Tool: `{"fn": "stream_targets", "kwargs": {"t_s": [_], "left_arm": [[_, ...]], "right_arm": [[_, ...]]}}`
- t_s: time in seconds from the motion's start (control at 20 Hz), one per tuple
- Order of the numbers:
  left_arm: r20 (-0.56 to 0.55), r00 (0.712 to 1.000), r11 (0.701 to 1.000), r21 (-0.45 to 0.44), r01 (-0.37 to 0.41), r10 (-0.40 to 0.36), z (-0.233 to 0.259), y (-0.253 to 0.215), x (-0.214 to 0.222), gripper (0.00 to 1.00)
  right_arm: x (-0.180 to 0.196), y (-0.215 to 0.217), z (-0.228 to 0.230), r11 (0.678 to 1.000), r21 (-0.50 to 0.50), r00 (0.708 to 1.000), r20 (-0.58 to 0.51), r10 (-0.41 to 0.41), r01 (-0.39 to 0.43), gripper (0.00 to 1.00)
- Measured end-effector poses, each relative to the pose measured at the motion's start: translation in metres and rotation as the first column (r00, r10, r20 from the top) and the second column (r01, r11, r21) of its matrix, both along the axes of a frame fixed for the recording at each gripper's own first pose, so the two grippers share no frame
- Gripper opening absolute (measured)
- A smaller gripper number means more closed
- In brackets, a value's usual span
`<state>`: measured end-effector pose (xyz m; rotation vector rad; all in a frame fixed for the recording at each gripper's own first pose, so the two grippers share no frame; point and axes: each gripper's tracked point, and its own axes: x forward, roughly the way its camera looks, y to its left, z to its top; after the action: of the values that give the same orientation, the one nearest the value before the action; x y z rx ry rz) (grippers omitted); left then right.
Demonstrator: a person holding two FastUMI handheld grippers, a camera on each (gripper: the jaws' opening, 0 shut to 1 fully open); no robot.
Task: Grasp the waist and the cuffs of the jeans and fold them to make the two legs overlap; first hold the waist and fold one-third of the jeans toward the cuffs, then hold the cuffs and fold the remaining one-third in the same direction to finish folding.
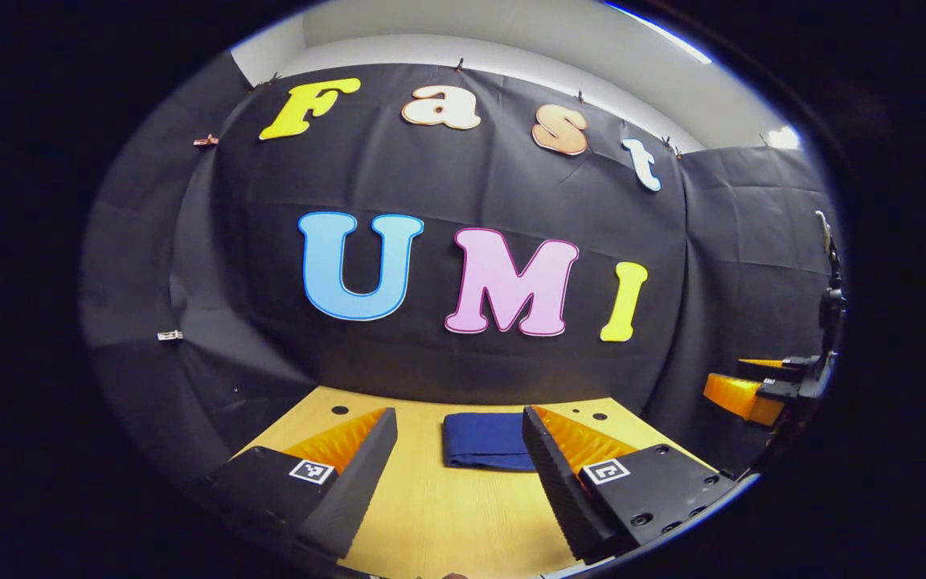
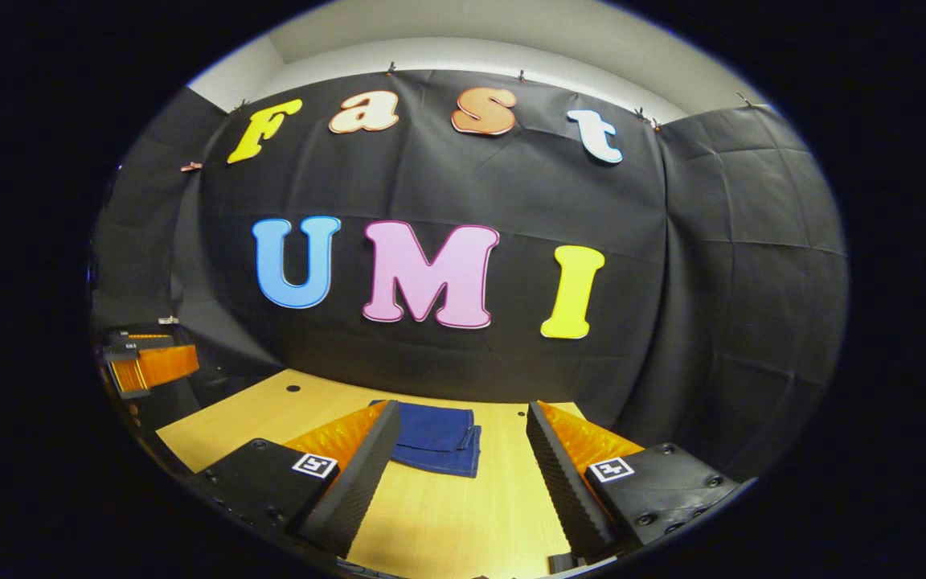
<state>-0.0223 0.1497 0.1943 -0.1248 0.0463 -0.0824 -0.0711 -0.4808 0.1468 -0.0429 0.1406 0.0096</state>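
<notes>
In the left gripper view, the left gripper [image 1: 459, 458] stands wide apart, its two fingers spread at about 7 and 5 o'clock in the round picture, with nothing between them but bare desk [image 1: 447, 515]. The jeans [image 1: 485, 441] lie folded into a small dark blue bundle on the light wooden desk, at roughly 6 o'clock, just past the fingertips and seen in the gap between them. The bundle lies flat, near the far edge of the desk where the black cloth wall [image 1: 463, 193] comes down. The fingers are apart from the cloth, not touching it. At about 3 o'clock, near the edge of the picture, the right gripper [image 1: 744, 382] hangs off to the side, well apart from the jeans; its fingers look spread, with nothing in them.

In the right gripper view, the right gripper [image 2: 459, 458] is also wide, its fingers at about 7 and 5 o'clock, holding nothing. The jeans [image 2: 435, 438] lie at about 6 o'clock, a little toward the left finger, which hides one corner of the bundle. The layers show stacked edges along the right side. The desk [image 2: 463, 515] shows bare wood in front of the bundle. At about 9 o'clock the left gripper [image 2: 145, 362] is seen above the desk's edge, well apart from the jeans; how wide it stands I cannot tell from here.
</notes>
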Motion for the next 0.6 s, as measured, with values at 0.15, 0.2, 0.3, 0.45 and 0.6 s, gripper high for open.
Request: {"fn": "stream_targets", "kwargs": {"t_s": [0.15,0.2,0.3,0.45,0.6], "left_arm": [[-0.018,0.999,0.998,0.038,-0.051,0.051,-0.018,0.014,-0.031,0.96],[-0.021,0.998,0.997,0.034,-0.064,0.065,-0.019,0.015,-0.039,0.96],[-0.026,0.997,0.997,0.015,-0.076,0.076,-0.022,0.012,-0.047,0.96],[-0.027,0.995,0.995,0.008,-0.1,0.1,-0.021,0.011,-0.049,0.96],[-0.028,0.996,0.996,-0.023,-0.088,0.088,-0.02,0.001,-0.048,0.96]], "right_arm": [[-0.023,0.011,-0.011,1.0,0.01,1.0,-0.017,0.004,-0.004,0.97],[-0.029,0.015,-0.016,1.0,0.025,1.0,-0.027,0.004,-0.003,0.97],[-0.034,0.023,-0.021,0.999,0.039,0.999,-0.04,0.017,-0.016,0.97],[-0.033,0.029,-0.025,0.999,0.034,0.997,-0.055,0.044,-0.043,0.98],[-0.026,0.045,-0.024,0.995,0.07,0.996,-0.054,0.077,-0.073,0.98]]}}
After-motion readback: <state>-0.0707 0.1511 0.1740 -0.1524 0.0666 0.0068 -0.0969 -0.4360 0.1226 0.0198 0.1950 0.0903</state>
